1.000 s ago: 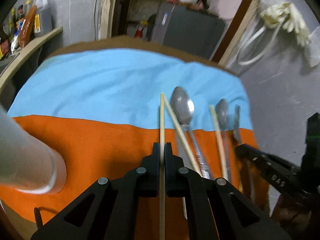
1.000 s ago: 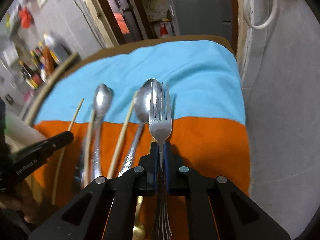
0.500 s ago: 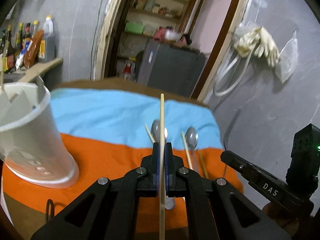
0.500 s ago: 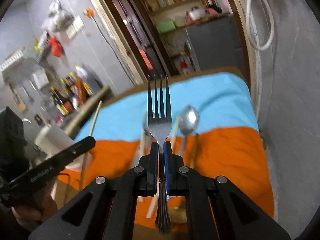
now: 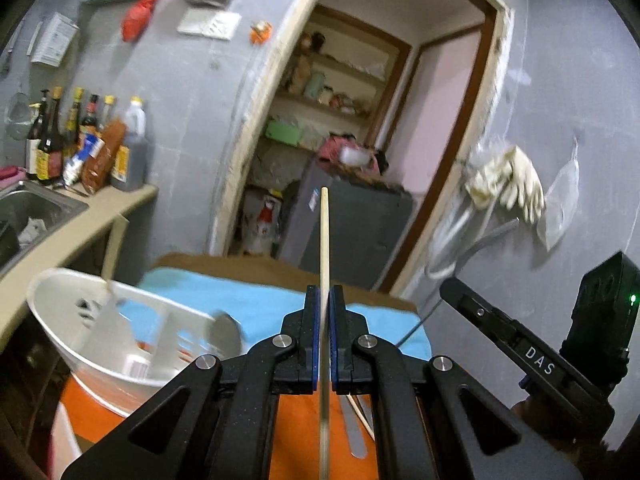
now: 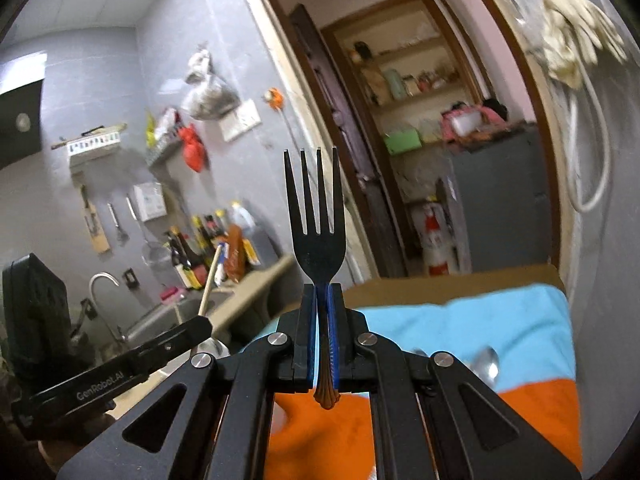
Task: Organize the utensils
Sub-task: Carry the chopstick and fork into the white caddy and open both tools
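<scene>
My left gripper [image 5: 324, 300] is shut on a wooden chopstick [image 5: 324, 236] that points upward, raised above the table. A white utensil holder [image 5: 100, 336] stands low at the left, with a spoon [image 5: 226, 334] at its rim. My right gripper [image 6: 323, 300] is shut on a metal fork [image 6: 318, 232], tines up, held above the orange and blue cloth [image 6: 500, 340]. A spoon [image 6: 486, 362] lies on the cloth at the right. The left gripper and its chopstick [image 6: 210, 280] show at the left of the right wrist view.
A counter with a sink [image 5: 36, 208] and several bottles [image 5: 80, 140] runs along the left wall. A doorway with shelves and a grey cabinet [image 5: 352, 224] lies beyond the table. More utensils [image 5: 358, 420] lie on the cloth below my left gripper. The grey wall is close on the right.
Both grippers have lifted and tilted up with their utensils, so the table has dropped low in view. The white holder now sits nearer my left gripper.
</scene>
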A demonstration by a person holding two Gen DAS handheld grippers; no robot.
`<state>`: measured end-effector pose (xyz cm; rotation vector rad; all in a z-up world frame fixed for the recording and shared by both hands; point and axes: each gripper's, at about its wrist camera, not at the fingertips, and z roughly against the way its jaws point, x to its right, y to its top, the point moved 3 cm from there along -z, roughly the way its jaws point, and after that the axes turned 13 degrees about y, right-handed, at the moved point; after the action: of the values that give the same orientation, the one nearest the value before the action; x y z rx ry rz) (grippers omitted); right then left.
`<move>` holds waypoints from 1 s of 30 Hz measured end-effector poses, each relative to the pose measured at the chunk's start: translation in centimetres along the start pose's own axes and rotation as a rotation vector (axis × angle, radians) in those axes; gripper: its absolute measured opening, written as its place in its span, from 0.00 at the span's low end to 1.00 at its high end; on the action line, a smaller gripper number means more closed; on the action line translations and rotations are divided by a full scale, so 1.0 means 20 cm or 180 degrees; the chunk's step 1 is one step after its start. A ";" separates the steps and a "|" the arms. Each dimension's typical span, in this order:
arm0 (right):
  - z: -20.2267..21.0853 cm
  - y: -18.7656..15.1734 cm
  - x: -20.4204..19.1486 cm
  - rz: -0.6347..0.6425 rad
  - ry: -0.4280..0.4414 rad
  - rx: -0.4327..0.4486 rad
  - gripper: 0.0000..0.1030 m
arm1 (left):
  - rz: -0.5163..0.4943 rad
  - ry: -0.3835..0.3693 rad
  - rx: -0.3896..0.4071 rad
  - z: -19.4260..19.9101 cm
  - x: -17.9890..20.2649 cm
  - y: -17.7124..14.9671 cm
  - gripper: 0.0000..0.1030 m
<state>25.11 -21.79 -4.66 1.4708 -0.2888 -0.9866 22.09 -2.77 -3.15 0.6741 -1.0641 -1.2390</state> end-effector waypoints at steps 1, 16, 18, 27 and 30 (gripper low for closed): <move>-0.02 0.02 -0.04 0.0030 0.0028 0.0028 0.04 | 0.0044 0.0014 0.0042 0.02 -0.04 0.03 0.02; -0.27 0.10 -0.44 0.0224 0.0421 0.0216 0.04 | 0.0928 0.0375 0.0693 0.05 -0.91 0.40 0.02; -0.32 0.06 -0.47 0.0234 0.0407 0.0146 0.04 | 0.1002 0.0377 0.0675 0.00 -0.97 0.38 0.02; -0.46 -0.14 -0.46 0.0246 0.0216 -0.0159 0.04 | 0.0850 0.0441 0.0719 -0.13 -1.02 0.26 0.02; -0.50 -0.20 -0.46 0.0268 0.0167 -0.0267 0.04 | 0.0720 0.0505 0.0767 -0.13 -0.98 0.21 0.02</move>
<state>25.11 -7.68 -6.17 1.3950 -0.2662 -0.8810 26.62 16.80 -5.89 0.7980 -1.1326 -0.8567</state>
